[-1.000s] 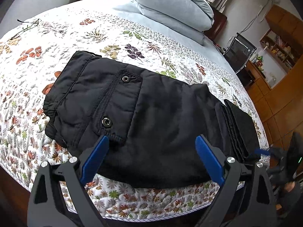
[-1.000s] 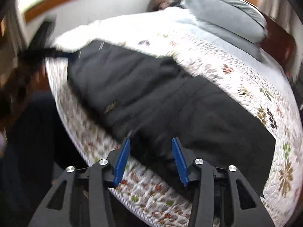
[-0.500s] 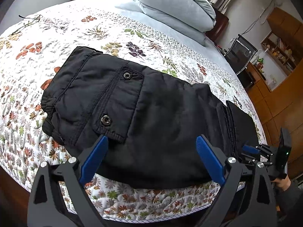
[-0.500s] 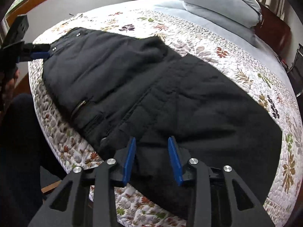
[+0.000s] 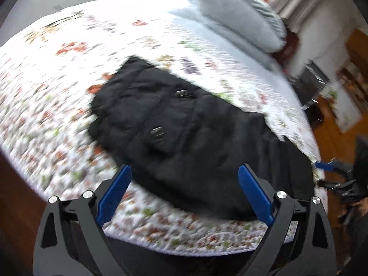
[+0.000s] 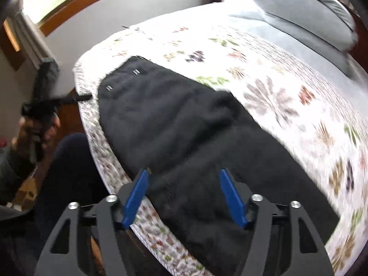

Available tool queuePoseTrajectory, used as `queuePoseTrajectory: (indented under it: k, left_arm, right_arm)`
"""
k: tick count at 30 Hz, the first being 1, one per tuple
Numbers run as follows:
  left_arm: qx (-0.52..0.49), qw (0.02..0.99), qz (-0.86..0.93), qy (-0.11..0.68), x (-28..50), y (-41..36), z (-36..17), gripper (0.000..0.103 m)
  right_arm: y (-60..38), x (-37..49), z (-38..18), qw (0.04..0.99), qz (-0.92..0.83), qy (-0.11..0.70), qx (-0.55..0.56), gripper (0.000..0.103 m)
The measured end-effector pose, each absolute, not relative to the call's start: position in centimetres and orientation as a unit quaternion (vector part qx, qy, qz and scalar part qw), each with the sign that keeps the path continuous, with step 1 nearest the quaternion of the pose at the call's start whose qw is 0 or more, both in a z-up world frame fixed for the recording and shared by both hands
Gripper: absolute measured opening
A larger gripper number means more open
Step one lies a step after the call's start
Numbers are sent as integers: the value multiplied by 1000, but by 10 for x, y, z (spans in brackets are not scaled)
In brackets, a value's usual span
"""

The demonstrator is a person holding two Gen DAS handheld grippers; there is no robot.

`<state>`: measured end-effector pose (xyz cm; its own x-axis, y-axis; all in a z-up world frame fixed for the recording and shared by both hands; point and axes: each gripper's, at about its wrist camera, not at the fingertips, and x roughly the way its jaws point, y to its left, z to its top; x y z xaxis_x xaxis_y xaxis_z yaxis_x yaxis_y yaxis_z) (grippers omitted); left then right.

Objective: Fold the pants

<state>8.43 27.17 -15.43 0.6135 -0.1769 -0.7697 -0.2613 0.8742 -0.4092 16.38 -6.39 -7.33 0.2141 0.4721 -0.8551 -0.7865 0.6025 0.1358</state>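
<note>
**Black pants flat on quilt, both grippers released**

On the near edge of the bed lie the black pants, spread flat along the quilt's near border and folded lengthwise into one long band. Their pocket end sits to the left in the left wrist view, where two metal snaps show on a pocket flap. The opposite end reaches the right corner of the mattress. Fabric looks smooth, though both views are blurred and fine creases cannot be judged.

Left gripper: jaws stand wide apart above the near hem of the pants, blue pads clear of the cloth, nothing grasped.

Right gripper: jaws are opening; the pants lie beneath and between the blue pads, but neither pad presses on the fabric. In this view the left gripper appears at far left beside the snap end of the pants, held by a hand.

Floral quilt covers the mattress. Grey pillows are stacked at the far right. A wooden window frame runs along the far wall in the right wrist view.
</note>
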Motion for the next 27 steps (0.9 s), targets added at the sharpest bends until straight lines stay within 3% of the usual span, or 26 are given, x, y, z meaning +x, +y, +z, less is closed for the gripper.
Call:
queuePoseTrajectory:
  k: [1,9,16,27]
  left_arm:
    - [-256,857,44,444,81,275,-157,94]
    - [-311,833,83,451,77,301,-176,94]
    - [-315,825,116,454,90,311,-187,94]
    - [-313,830,111,448,104,311,-193,94]
  right_arm:
    - [-52,172,-67,749,429,477,-168,80]
    - [89,245,-42,666,522,494,-200,81]
    - [190,307,-67,619,544,529,-203,81]
    - [291,331,-115,549,571,555,-254,81]
